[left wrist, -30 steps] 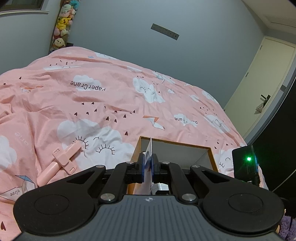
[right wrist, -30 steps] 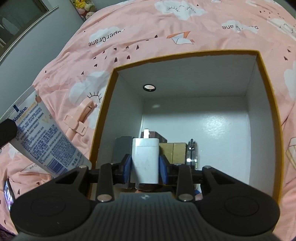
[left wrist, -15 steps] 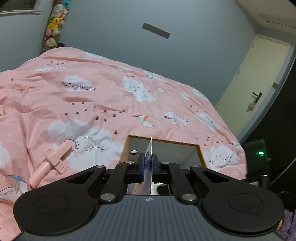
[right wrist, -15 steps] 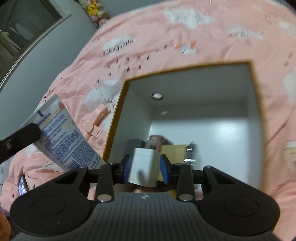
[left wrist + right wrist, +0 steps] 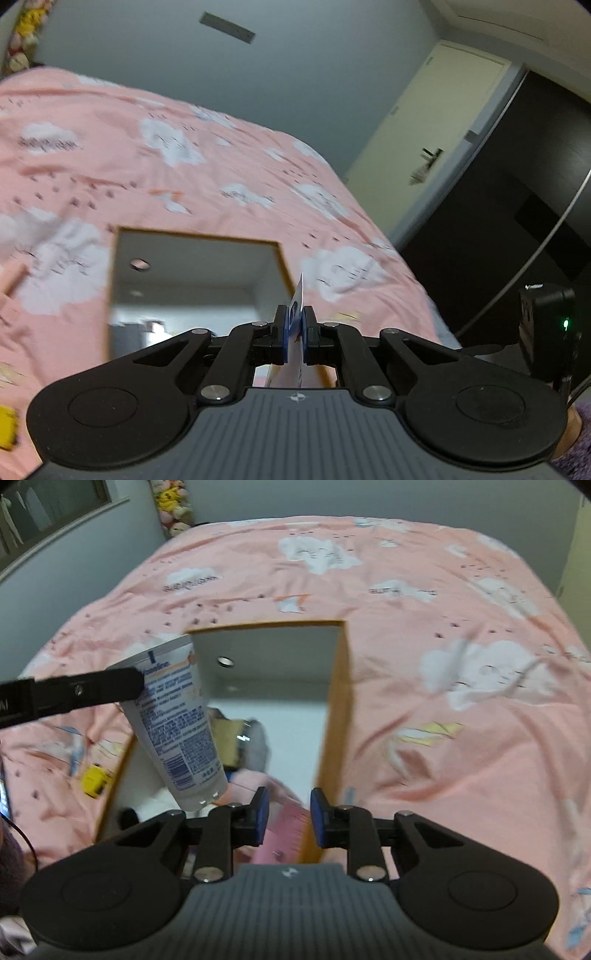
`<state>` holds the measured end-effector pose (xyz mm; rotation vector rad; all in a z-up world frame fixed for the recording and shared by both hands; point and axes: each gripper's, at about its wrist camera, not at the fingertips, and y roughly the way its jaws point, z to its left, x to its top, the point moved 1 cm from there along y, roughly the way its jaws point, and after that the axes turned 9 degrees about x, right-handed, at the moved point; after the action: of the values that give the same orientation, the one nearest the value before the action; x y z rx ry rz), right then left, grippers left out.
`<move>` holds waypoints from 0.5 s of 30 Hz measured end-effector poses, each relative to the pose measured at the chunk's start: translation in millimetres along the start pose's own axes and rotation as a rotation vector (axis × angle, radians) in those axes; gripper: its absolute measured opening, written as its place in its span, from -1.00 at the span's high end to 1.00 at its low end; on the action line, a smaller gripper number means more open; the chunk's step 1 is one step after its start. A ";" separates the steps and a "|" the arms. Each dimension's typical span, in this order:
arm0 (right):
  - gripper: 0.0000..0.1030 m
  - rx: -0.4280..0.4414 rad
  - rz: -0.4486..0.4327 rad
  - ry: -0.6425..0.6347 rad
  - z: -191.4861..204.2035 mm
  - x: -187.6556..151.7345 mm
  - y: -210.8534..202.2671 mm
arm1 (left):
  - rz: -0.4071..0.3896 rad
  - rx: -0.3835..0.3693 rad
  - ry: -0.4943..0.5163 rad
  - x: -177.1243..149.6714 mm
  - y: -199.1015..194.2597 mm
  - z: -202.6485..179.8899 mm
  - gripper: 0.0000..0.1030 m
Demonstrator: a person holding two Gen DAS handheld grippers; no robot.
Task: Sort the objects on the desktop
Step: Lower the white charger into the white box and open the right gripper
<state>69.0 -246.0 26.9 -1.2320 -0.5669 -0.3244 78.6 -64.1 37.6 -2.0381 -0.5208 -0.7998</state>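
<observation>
**A:** Start with the left wrist view. What is the left tool [image 5: 294,334] doing?

**B:** Its jaws are clamped on the flat crimped end of the lotion tube [image 5: 297,308], seen edge-on as a thin sliver between the blue pads. The open box [image 5: 284,264] sits on the pink bed cover [image 5: 229,162], ahead and to the left of the tool; its right wall is just beside the tube's edge. The picture is blurred.

**A:** And the right wrist view?

**B:** The right tool [image 5: 286,818] is open with nothing between its pads, hanging over the near right corner of the box [image 5: 338,709]. The left tool's finger [image 5: 77,692] reaches in from the left, and the tube [image 5: 177,720] hangs from it, long axis steeply slanted, its free end lowest, over the left side of the box.

**A:** So what does the coming move turn on?

**B:** I judge it is the tube's place over the opening: it is to the left of the right tool, near it but in the left tool's grip. Its lower end seems inside the left wall, above the items already lying in the box, so letting go there should land it inside. A small yellow object [image 5: 94,779] lies on the bed outside the left wall.
</observation>
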 end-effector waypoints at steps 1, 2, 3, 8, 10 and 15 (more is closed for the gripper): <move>0.50 0.001 0.001 0.007 -2.5 -3.7 -1.9 | 0.013 -0.015 -0.011 -2.9 4.5 -2.3 0.87; 0.50 0.011 0.002 0.014 -5.2 -7.1 -3.6 | 0.025 -0.028 -0.020 -5.9 8.6 -4.1 0.87; 0.50 0.022 0.005 0.018 -6.9 -9.8 -5.1 | 0.036 -0.035 -0.024 -8.9 12.2 -5.7 0.87; 0.49 0.039 0.022 -0.016 -5.2 -18.1 -7.5 | 0.120 -0.072 -0.037 -22.0 32.0 -9.5 0.87; 0.49 0.027 0.027 -0.024 -5.9 -19.3 -6.6 | 0.140 -0.079 -0.053 -27.0 36.9 -7.0 0.87; 0.48 0.039 0.028 -0.023 -7.2 -21.6 -4.2 | 0.177 -0.051 -0.031 -40.9 48.6 -10.1 0.87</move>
<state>50.7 -255.6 16.3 -1.2068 -0.5727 -0.2749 76.3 -101.5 -14.7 -2.1126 -0.3343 -0.6816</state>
